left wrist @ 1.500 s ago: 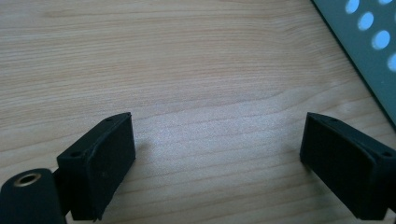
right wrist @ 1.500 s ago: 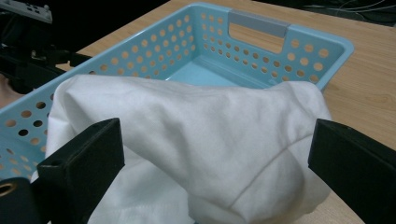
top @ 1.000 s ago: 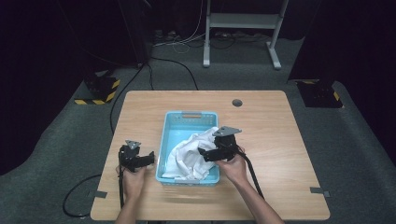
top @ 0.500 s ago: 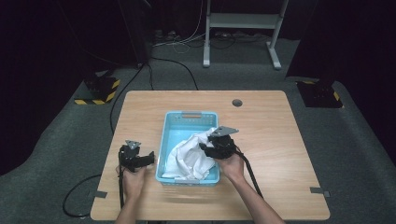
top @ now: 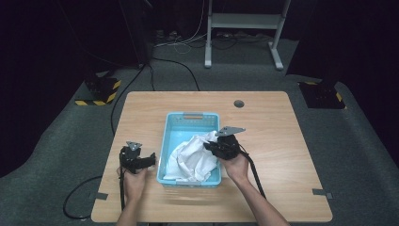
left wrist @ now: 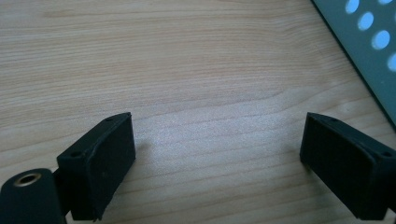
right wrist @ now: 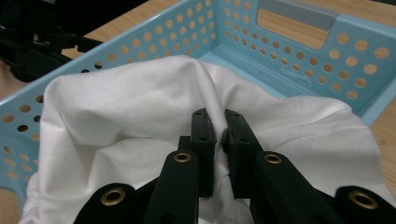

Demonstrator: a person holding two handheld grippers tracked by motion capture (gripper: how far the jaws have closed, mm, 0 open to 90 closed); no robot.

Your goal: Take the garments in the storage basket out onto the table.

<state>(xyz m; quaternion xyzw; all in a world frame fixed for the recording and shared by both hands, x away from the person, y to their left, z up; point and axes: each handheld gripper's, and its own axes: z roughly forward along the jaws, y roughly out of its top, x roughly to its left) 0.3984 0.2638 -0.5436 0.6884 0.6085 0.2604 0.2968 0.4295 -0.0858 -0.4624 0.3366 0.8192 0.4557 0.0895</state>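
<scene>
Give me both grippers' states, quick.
Left gripper: open, empty, over the table.
Right gripper: just closed, pinching the white cloth in the blue basket.

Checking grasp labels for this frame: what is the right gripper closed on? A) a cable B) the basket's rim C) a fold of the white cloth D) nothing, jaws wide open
C: in the right gripper view the right gripper has just closed its jaws, pinching a fold of the white cloth that lies in the blue basket.
</scene>
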